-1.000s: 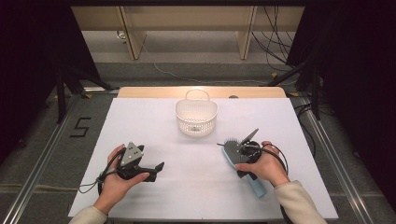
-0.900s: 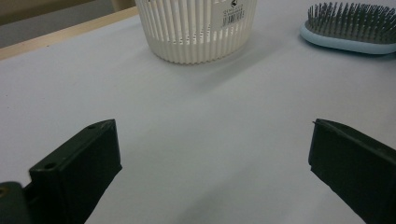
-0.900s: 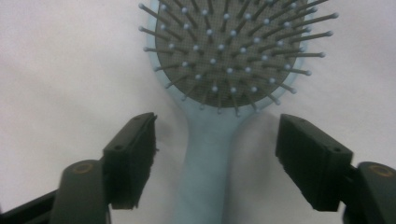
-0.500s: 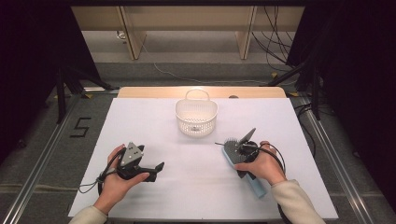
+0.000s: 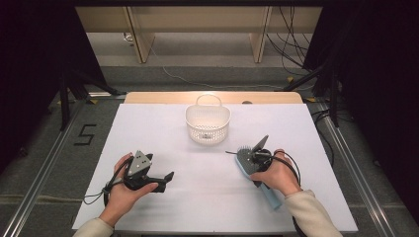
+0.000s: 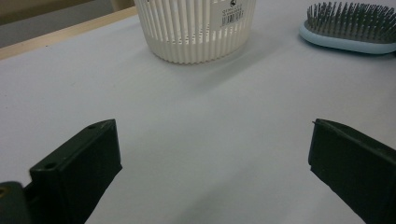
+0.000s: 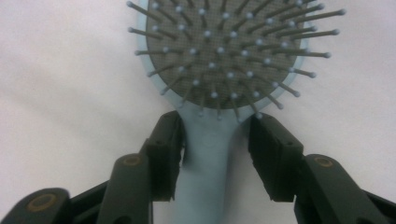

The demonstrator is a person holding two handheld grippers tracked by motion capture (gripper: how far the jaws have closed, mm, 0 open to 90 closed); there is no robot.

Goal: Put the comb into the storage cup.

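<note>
A white-covered table (image 5: 163,143) stands in a dark room, with cables on the floor behind it.

Right claw (image 7: 215,140): its jaws straddle the neck of a pale blue plastic paddle hairbrush with a grey bristle pad (image 7: 219,56), just below the pad. The jaws have just been closing. The left jaw lies against the handle; a narrow gap shows at the right jaw, so the grip is not yet complete. The hairbrush lies flat on the table, bristles up, at the near right, with its handle running under the person's right hand (image 5: 276,175).

Left claw (image 6: 210,154): jaws wide apart, nothing between them, resting low over bare table at the near left.

A white slotted plastic basket with a hoop handle (image 5: 208,122) stands upright at the table's far centre, well apart from both claws.
</note>
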